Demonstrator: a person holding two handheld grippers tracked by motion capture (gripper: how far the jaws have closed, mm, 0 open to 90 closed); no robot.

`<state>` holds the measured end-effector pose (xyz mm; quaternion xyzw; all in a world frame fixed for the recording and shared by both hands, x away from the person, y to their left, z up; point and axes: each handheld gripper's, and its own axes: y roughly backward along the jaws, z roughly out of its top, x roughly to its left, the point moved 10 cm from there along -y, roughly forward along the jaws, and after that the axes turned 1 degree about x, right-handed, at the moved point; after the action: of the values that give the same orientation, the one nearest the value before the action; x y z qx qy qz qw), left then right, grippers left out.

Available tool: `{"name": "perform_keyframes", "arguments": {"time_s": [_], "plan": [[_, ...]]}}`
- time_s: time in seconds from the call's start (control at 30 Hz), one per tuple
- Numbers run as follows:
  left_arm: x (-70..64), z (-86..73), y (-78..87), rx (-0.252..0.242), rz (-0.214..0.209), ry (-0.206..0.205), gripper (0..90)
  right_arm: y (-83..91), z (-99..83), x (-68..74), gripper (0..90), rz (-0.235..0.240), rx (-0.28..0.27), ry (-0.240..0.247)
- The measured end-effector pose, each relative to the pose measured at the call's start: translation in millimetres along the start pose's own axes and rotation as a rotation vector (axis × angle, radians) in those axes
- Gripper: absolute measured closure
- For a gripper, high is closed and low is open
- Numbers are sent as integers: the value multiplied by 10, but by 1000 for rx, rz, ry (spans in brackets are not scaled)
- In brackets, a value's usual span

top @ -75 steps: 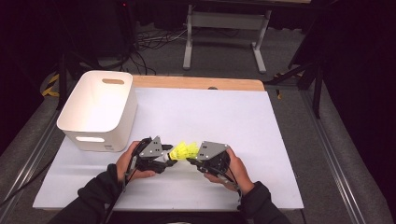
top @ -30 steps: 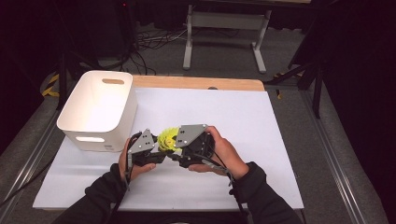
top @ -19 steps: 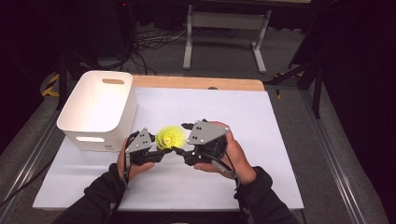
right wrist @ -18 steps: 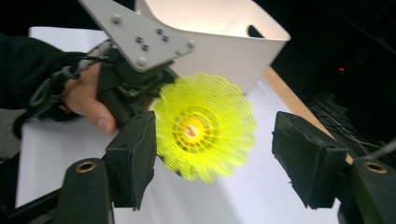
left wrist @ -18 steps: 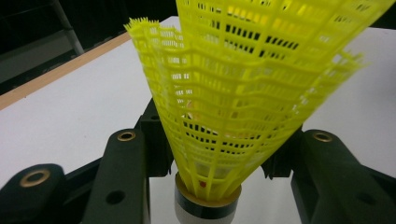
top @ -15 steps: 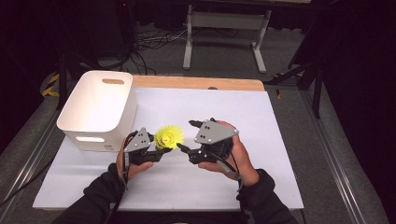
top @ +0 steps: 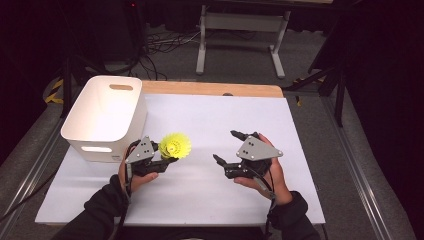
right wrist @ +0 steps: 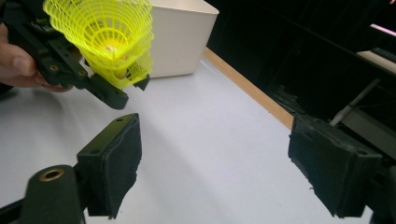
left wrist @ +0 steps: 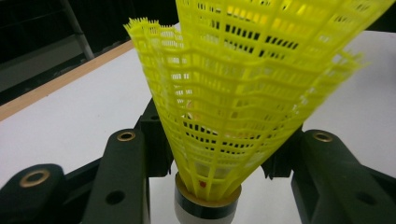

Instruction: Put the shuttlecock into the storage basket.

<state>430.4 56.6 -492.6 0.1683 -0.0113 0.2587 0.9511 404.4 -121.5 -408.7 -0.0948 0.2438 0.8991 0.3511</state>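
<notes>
Near the front of the white worktop [top: 200, 120], the left tongs [top: 167, 161] are clenched on a yellow shuttlecock [top: 175, 145], gripping it low on the mesh skirt just above the cork base. Seen from the left gripper view, the black jaws press against the skirt from both sides, and the shuttlecock [left wrist: 243, 93] rises between them with its white and dark-banded base at the bottom and the open skirt flaring upward. From the high view the skirt's open end faces up toward the camera, and the shuttlecock sits just beside the near right corner of a white bin [top: 107, 117] with a slot handle, raised above the worktop surface.

To the right, well apart from the shuttlecock, the right tongs [top: 225, 147] are released, their two jaws spread wide with nothing between them. Its own view shows the padded jaws far apart over bare worktop, with the left tongs [right wrist: 100, 88] and the shuttlecock [right wrist: 105, 35] farther off at upper left, the bin [right wrist: 180, 39] behind them, and a wooden edge strip [right wrist: 252, 91] along the far side.
</notes>
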Motion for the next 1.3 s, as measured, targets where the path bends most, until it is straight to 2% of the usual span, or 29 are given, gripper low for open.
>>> {"name": "perform_keyframes", "arguments": {"time_s": [0.2,0.33,0.5,0.83,0.93,1.07,1.3], "plan": [[26,24,96,-9,12,-5,541,75,-136,-67,176,-60,-5,26],[44,36,165,-17,19,-1,541,138,-237,-108,170,-66,-22,-10],[68,43,215,-25,26,-1,539,166,-438,-132,164,-85,-17,-45],[83,48,249,-25,28,-3,537,174,-769,-107,151,-87,12,-90],[90,60,269,-30,30,-4,538,169,-853,-74,146,-85,27,-85],[121,88,319,-48,50,-1,540,176,-937,-46,143,-78,49,-73],[141,100,387,-54,55,1,540,191,-1040,-68,138,-83,64,-99]]}}
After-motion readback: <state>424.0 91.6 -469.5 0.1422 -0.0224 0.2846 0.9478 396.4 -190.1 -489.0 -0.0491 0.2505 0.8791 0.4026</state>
